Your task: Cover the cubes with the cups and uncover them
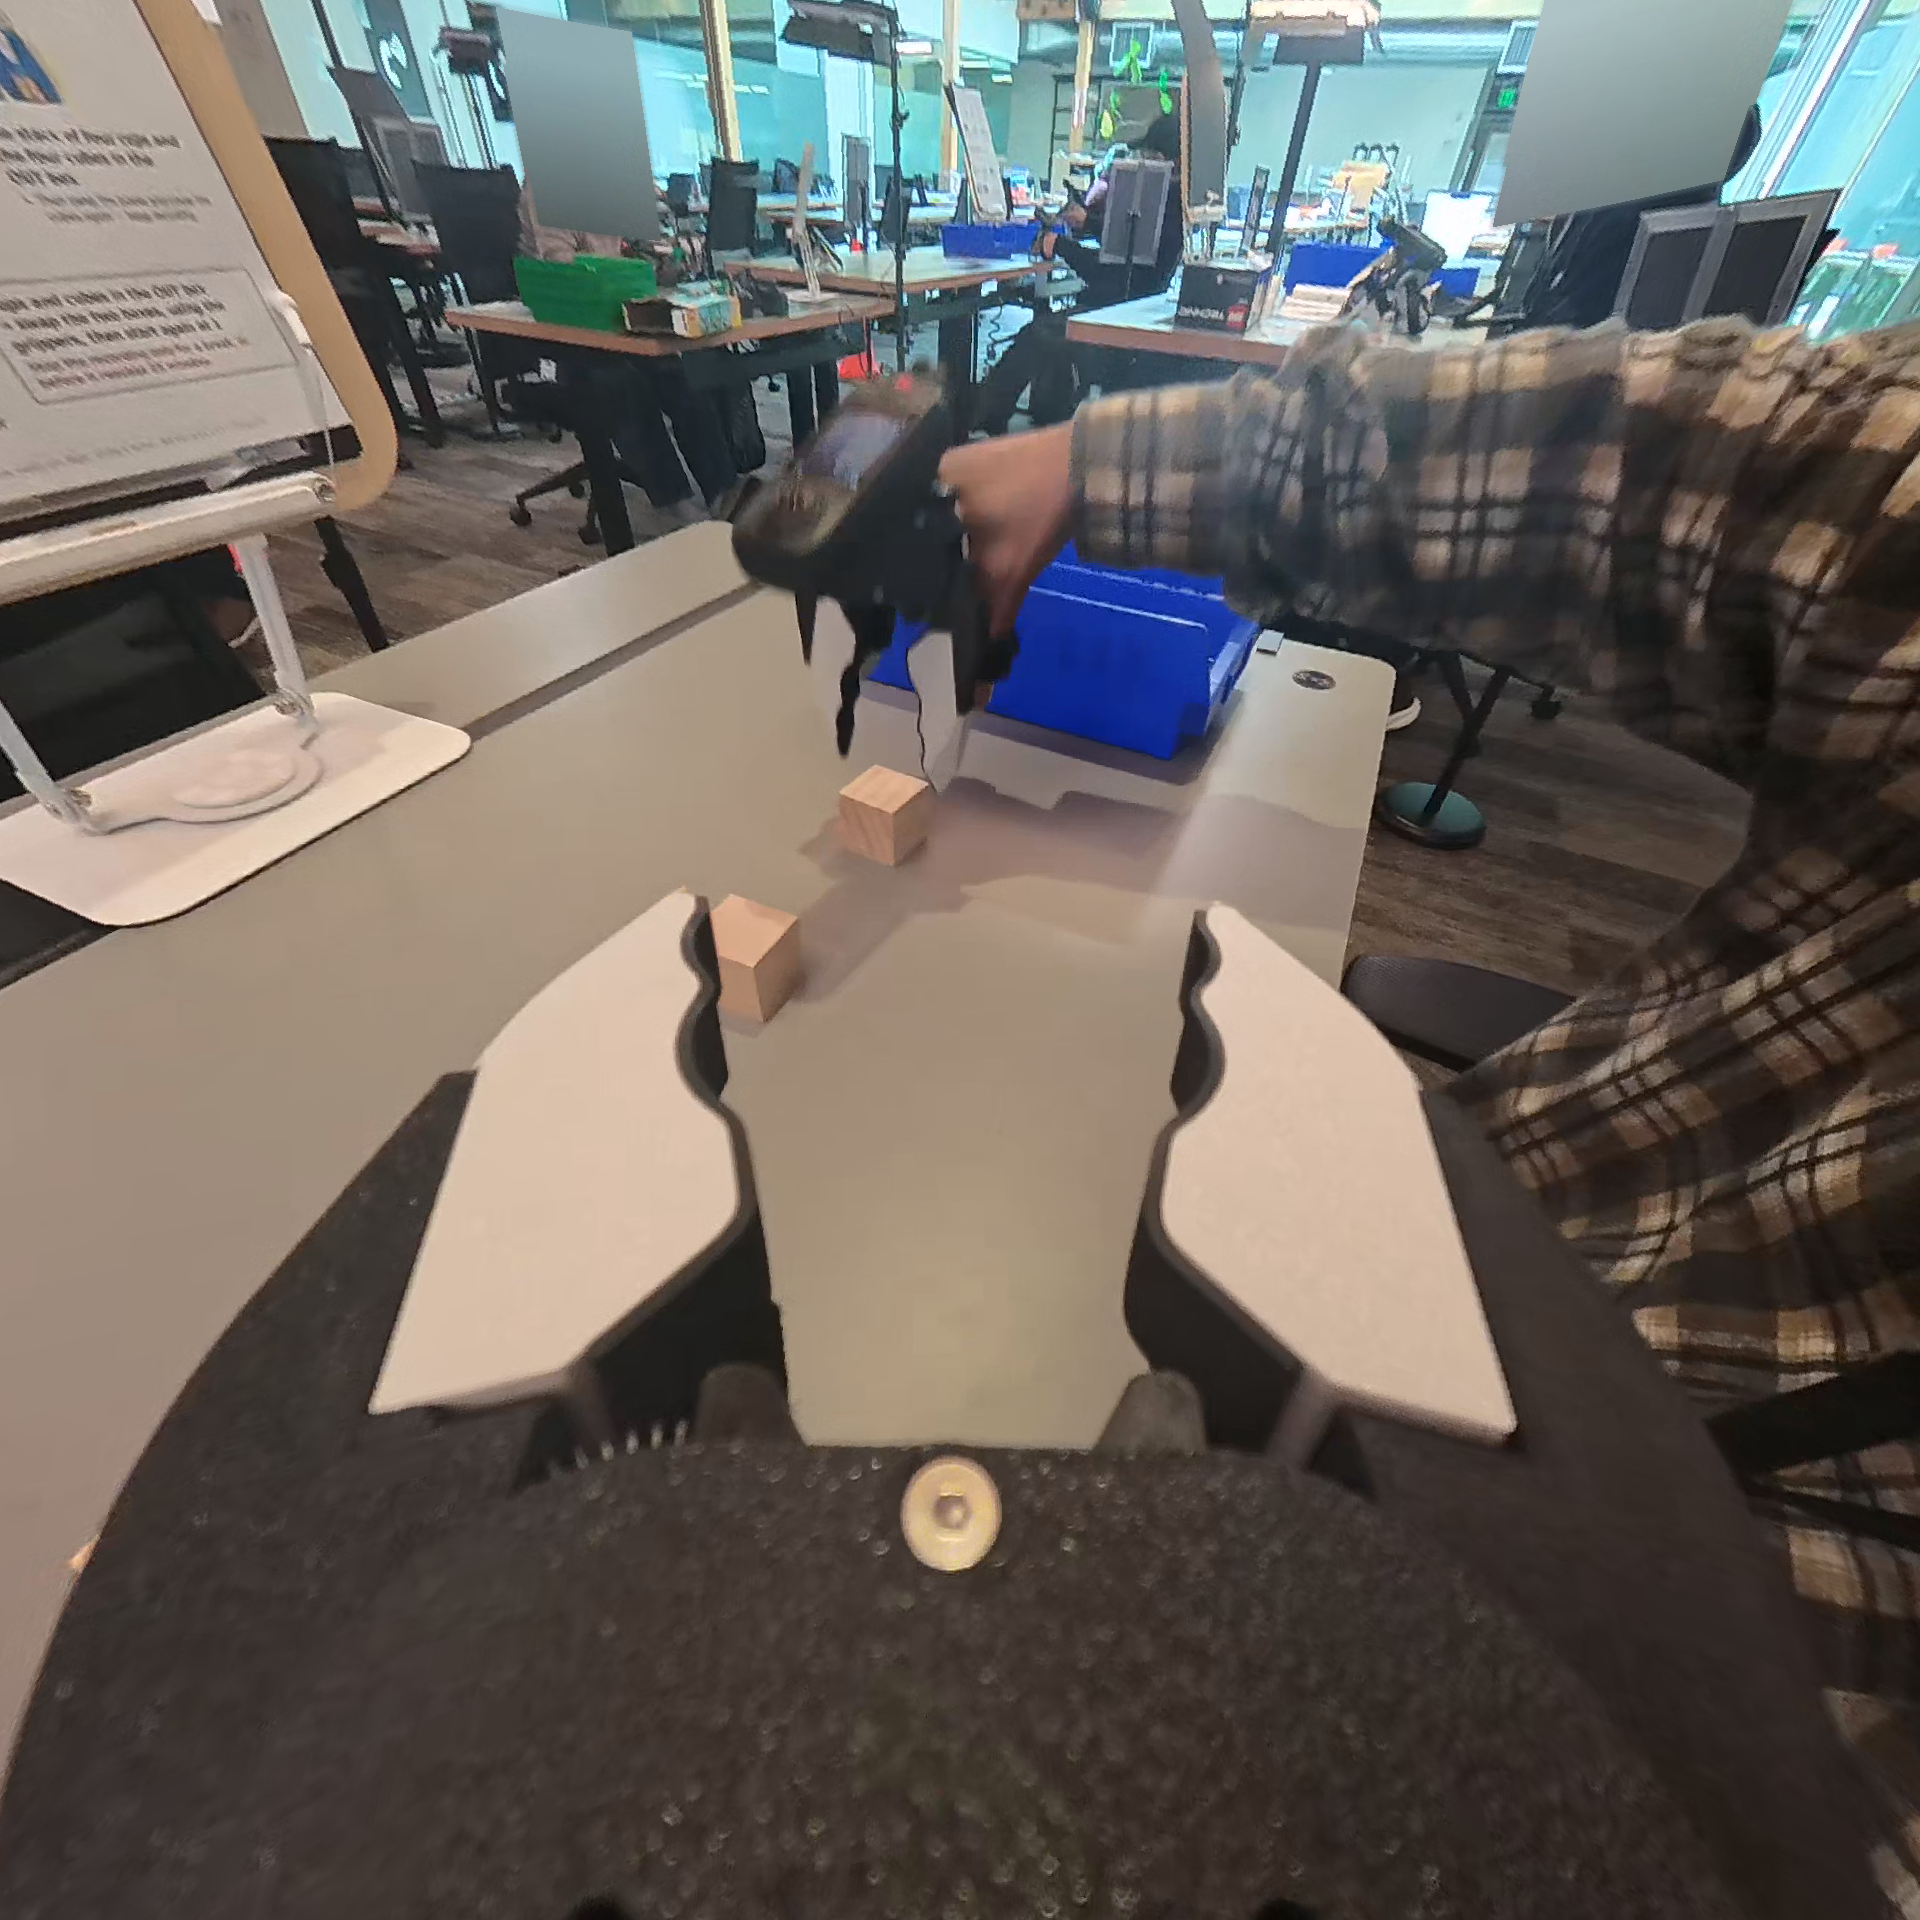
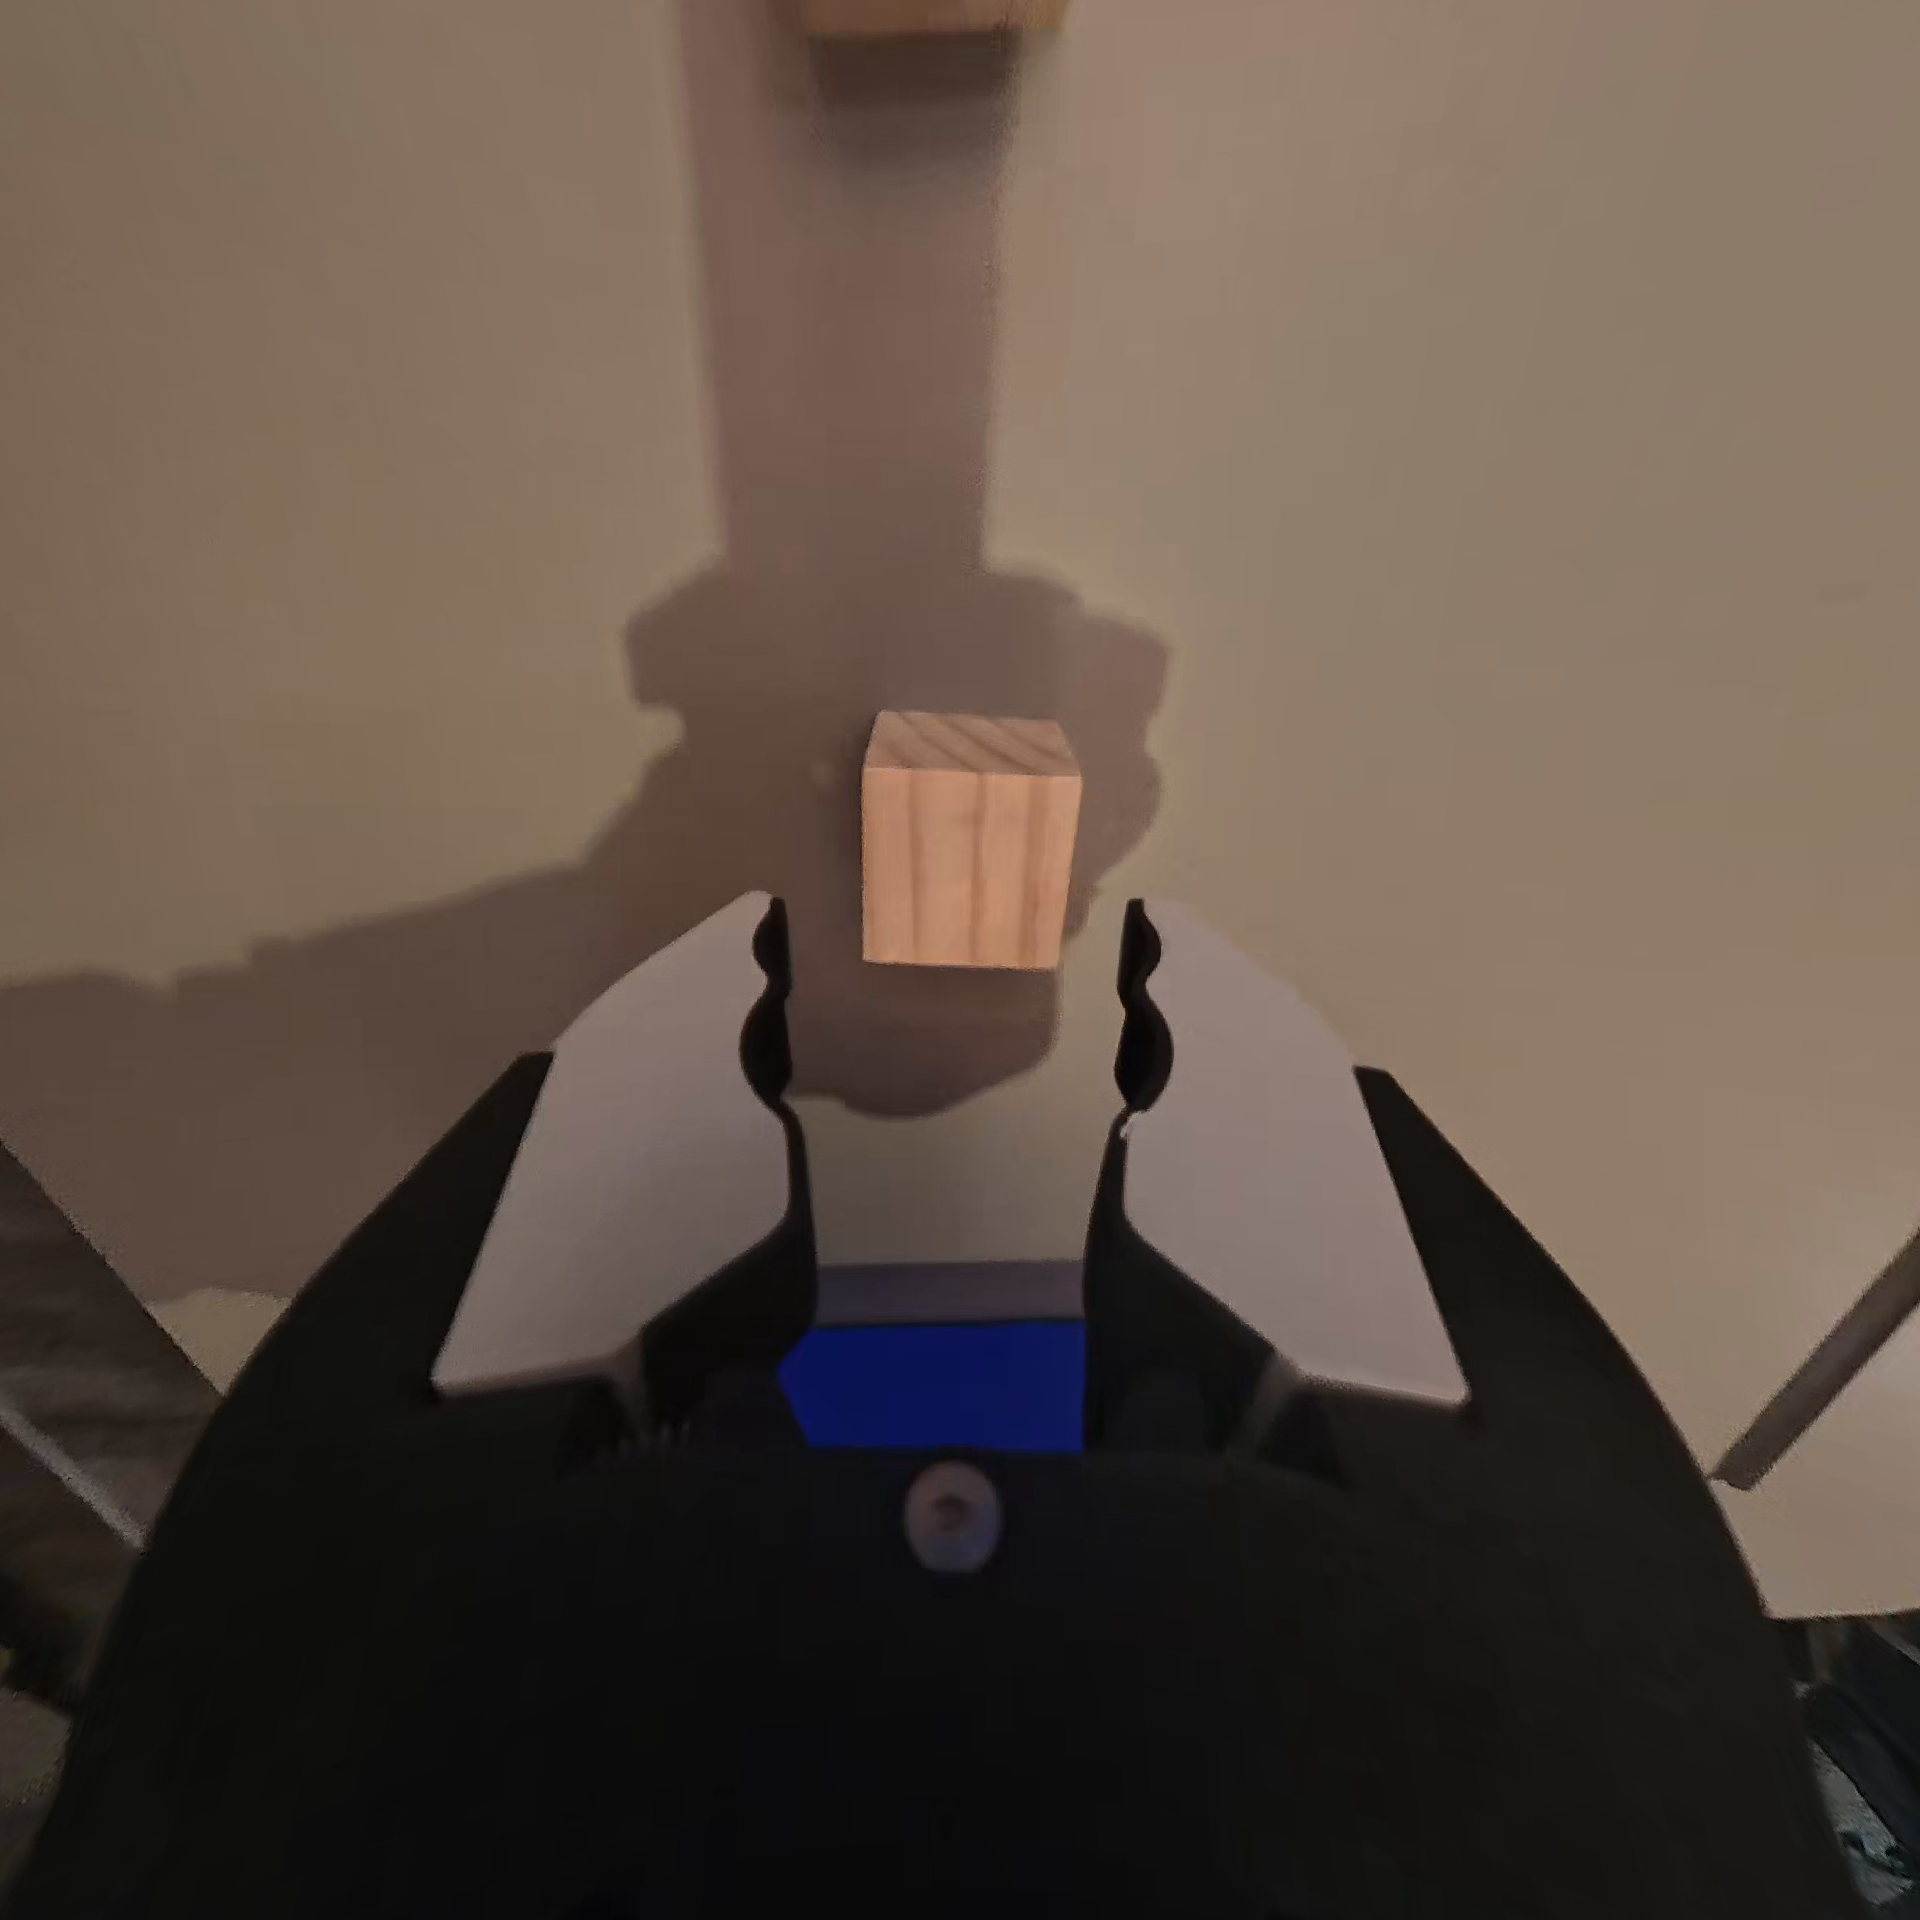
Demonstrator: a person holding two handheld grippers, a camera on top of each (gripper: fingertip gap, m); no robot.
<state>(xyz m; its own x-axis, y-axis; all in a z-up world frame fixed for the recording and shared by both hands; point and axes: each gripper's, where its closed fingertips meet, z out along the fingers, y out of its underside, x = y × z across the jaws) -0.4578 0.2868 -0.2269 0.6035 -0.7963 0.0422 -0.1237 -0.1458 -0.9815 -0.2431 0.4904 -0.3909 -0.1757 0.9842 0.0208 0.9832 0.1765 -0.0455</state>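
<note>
Presently both grippers, left gripper (image 1: 940, 997) and right gripper (image 2: 951, 935), gape wide, empty. Small pale wooden cubes (image 2: 971, 842) near tabletop's far edge: judged light, rigid; grip opposite flat faces.

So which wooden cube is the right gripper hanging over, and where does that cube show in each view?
Left wrist view: the farther wooden cube, above centre on the grey table, right under the right gripper.
Right wrist view: the same cube, centre frame, just beyond the open fingertips.
Shared landmark: the blue bin, behind the cube in the left view, glimpsed between the finger bases in the right.
</note>
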